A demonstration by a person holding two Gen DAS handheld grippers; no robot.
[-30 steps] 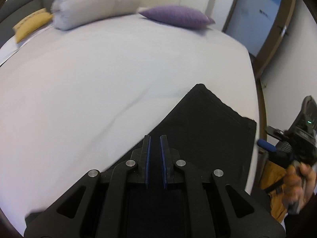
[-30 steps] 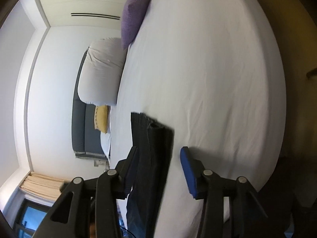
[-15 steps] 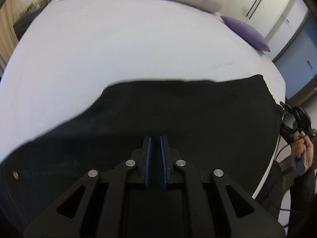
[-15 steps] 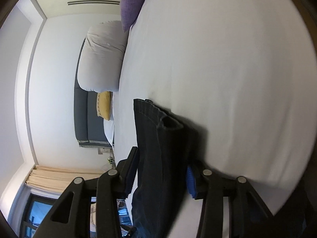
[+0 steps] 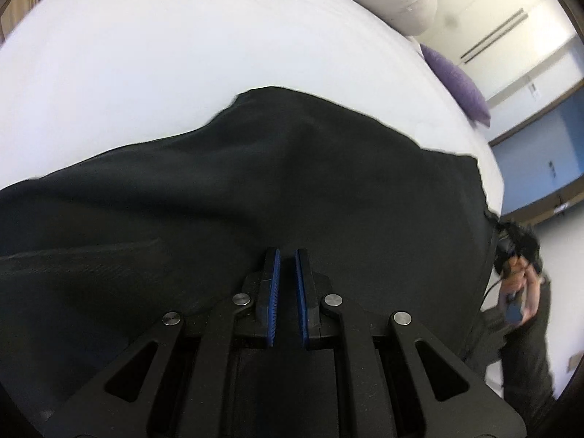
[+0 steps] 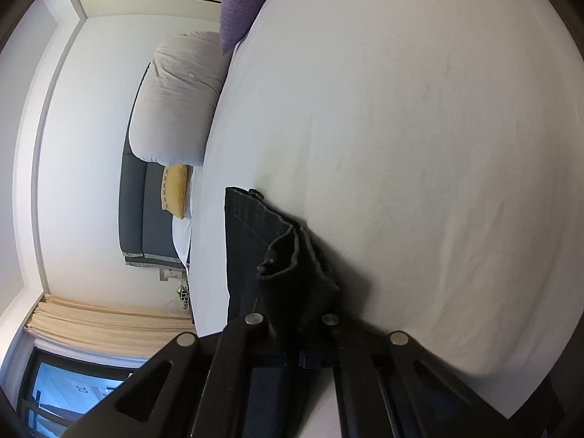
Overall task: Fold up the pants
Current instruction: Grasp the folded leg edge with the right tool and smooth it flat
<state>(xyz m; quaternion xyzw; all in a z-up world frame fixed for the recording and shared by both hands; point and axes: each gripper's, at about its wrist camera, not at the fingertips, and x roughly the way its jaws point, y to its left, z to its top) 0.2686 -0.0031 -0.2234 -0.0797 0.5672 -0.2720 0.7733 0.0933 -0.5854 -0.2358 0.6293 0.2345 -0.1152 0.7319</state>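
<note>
White sheet covers the bed (image 5: 182, 54), the widest thing we see in both wrist views. At its far end we see a bulky pale duvet roll (image 6: 175, 98), a purple cushion (image 6: 242, 0) and a mustard cushion (image 6: 175, 189) against a grey headboard (image 6: 133, 197).

Across the near part of the bed lie our black pants (image 5: 255, 189), spread wide, the cloth smooth with a few soft ridges and one long edge curving over the sheet. In the right wrist view one end of the pants (image 6: 262, 248) stands up in bunched layers with a stitched hem showing.

Our left gripper (image 5: 286, 255) hovers over the middle of the black cloth, its blue pads nearly together with only a thin slit between them and no cloth in it.

Our right gripper (image 6: 294, 325) has just been closing, and its fingers now pinch the bunched end of the pants. From the left wrist view we also see our right hand (image 5: 518, 284) at the pants' far corner, by the bed edge.
</note>
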